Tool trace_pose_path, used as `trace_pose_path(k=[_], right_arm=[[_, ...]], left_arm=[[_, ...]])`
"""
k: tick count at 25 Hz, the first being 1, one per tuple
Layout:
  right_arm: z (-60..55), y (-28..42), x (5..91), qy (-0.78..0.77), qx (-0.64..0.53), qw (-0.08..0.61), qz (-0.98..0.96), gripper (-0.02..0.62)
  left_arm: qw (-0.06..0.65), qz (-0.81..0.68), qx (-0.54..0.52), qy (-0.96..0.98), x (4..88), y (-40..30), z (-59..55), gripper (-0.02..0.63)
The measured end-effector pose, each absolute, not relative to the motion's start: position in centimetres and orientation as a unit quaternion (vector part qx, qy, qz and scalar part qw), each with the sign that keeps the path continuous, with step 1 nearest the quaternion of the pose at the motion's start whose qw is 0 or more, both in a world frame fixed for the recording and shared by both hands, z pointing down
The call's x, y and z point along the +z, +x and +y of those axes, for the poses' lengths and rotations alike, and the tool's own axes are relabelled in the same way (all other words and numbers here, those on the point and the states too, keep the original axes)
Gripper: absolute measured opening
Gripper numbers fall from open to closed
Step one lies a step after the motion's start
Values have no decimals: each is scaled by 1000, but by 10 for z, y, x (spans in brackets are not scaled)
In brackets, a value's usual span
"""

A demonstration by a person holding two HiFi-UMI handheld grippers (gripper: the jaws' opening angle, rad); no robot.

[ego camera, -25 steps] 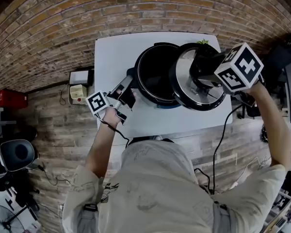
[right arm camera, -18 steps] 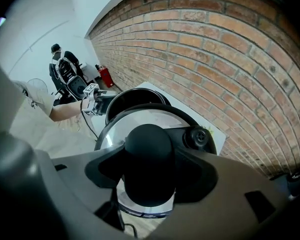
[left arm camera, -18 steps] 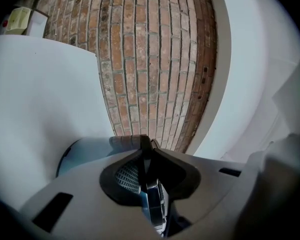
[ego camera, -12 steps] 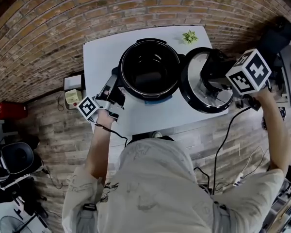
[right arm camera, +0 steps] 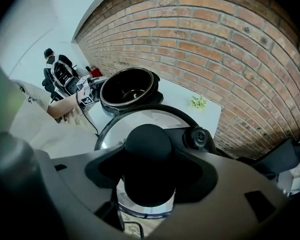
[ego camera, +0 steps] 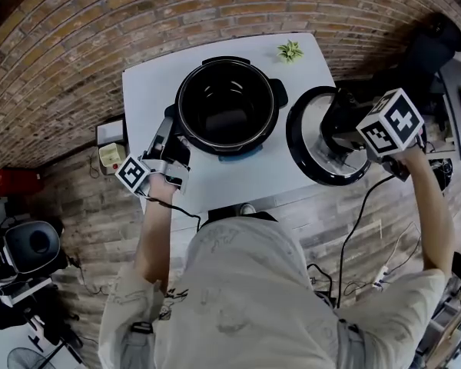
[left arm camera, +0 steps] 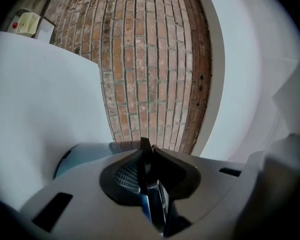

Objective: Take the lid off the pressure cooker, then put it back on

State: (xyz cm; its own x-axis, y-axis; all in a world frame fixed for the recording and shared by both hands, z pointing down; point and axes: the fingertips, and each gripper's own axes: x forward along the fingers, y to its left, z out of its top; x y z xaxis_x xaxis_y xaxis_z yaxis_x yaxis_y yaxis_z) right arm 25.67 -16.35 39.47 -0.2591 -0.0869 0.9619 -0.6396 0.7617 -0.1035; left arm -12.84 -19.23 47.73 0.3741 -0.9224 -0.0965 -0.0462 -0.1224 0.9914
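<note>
The black pressure cooker [ego camera: 227,106] stands open on the white table [ego camera: 142,91], its dark pot empty. My left gripper [ego camera: 171,131] is at the cooker's left side, shut on its thin side handle [left arm camera: 152,201]. The round steel lid [ego camera: 323,152] with its black rim hangs to the right of the cooker, over the table's right edge. My right gripper [ego camera: 339,133] points down at the lid and is shut on its black knob [right arm camera: 149,154]. In the right gripper view the lid [right arm camera: 140,119] lies below the jaws and the open cooker [right arm camera: 127,86] beyond it.
A small green plant [ego camera: 290,51] sits at the table's far right corner. A brick wall runs behind the table. White boxes [ego camera: 110,148] lie on the floor at the left, and black equipment [ego camera: 434,52] stands at the right. A cable [ego camera: 357,221] hangs off the table's front.
The right gripper has carried the lid to the right, off the cooker and a little lower, so the pot is fully uncovered. The left gripper has stayed on the cooker's handle.
</note>
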Motion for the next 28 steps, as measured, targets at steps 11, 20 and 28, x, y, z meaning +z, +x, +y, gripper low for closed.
trace_pose_path(k=[11, 20, 28], right_arm=[[-154, 261, 465, 248, 257, 568, -742, 293], [-152, 256, 528, 261, 257, 573, -733, 293], [-156, 250, 569, 284, 254, 568, -729, 293]], left_arm=[[532, -397, -411, 625, 478, -130, -192, 75], [532, -396, -413, 625, 477, -129, -192, 75], [531, -397, -413, 624, 477, -129, -192, 77]])
